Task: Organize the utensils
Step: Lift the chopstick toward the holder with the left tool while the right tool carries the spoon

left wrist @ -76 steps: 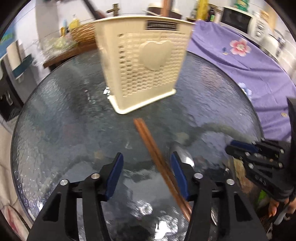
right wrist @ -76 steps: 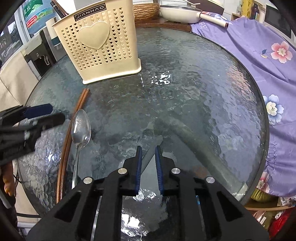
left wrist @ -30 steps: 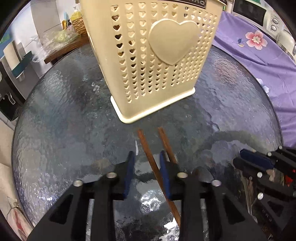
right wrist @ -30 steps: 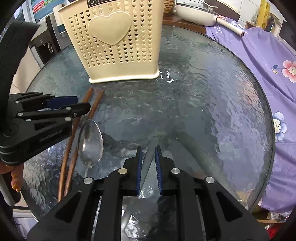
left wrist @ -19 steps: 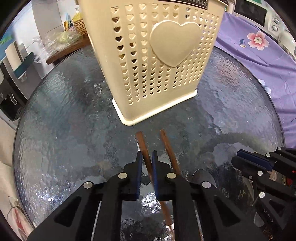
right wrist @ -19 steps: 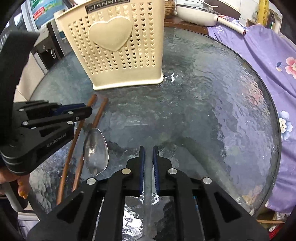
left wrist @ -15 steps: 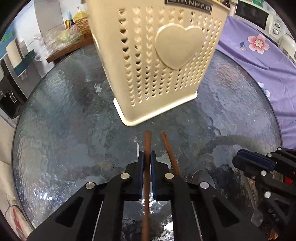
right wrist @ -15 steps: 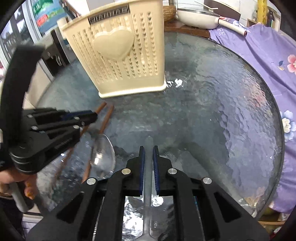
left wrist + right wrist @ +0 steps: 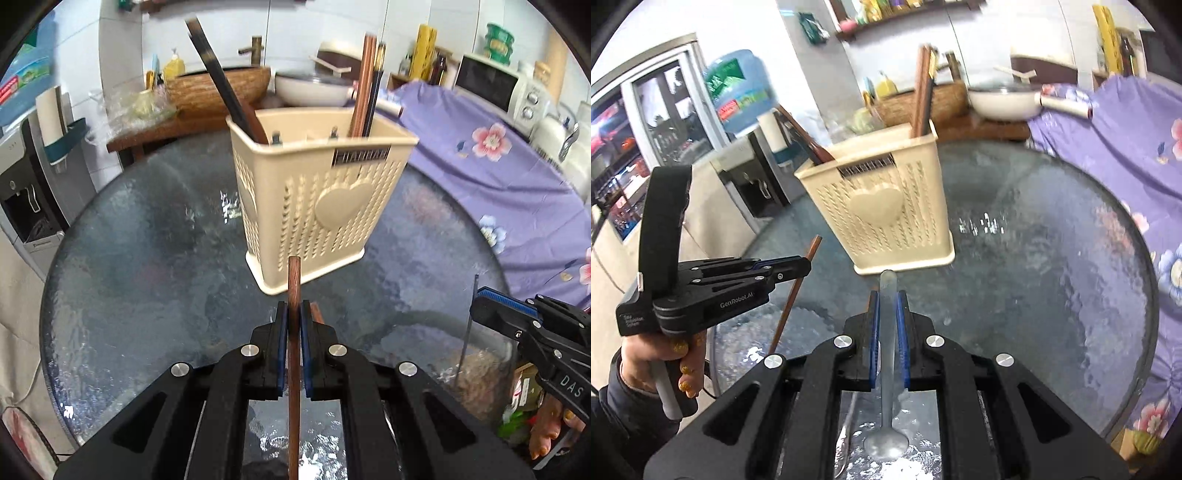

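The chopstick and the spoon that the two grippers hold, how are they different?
The chopstick in the left gripper is brown wood; the spoon in the right gripper is shiny metal. The chopstick is a plain rod; the spoon's flat handle widens into a bowl. Both poke forward from shut jaws, toward the cream basket.

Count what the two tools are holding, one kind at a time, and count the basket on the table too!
Chopstick: 1, pinched in the left tool
Spoon: 1, pinched in the right tool
Basket: 1
Total: 3
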The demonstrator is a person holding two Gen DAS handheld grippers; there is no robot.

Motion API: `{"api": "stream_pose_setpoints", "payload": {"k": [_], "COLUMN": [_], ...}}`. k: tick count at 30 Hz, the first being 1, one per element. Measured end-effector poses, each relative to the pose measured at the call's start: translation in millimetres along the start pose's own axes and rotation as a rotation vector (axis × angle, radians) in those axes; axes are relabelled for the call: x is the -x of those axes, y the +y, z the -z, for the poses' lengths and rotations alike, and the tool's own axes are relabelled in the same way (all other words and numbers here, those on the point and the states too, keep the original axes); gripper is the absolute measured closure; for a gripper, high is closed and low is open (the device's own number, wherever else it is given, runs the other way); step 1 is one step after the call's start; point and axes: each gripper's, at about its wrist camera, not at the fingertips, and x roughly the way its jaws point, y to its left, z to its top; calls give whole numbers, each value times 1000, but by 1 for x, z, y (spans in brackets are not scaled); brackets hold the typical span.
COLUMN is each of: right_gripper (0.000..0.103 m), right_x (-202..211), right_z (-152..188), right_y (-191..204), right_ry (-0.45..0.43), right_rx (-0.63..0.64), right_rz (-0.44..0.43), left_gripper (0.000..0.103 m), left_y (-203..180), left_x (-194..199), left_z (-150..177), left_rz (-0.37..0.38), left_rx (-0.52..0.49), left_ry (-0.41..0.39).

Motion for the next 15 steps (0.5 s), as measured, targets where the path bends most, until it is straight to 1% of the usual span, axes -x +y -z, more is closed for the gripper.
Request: {"api": "stream_pose_setpoints", "payload": {"k": [3,4,6,8,10,15], "right_gripper": [94,102,102,102,102,102], "right_x": [15,18,23,22,17,-1], "right_z": [-2,-2,-2,-3,-3,2], "right_y": [8,11,15,15,10,0], "right_ry": [-41,-50,-59,-51,-43,24], "right_rx": [39,56,79,82,81,56], "right_rz": [-6,-5,-1,4,12,44], "left_gripper": [96,96,96,96,96,96], "left_y": [-2,-4,-6,-7,-8,-4], "left_x": [19,23,30,33,33,27], "left_z": [1,2,3,3,4,4], "left_rz": [2,1,3,12,5,3], "left_rx": [-7,-11,-19,-22,-26,-16], "left_ry": [-50,-60,-82,-87,-88,-73]}}
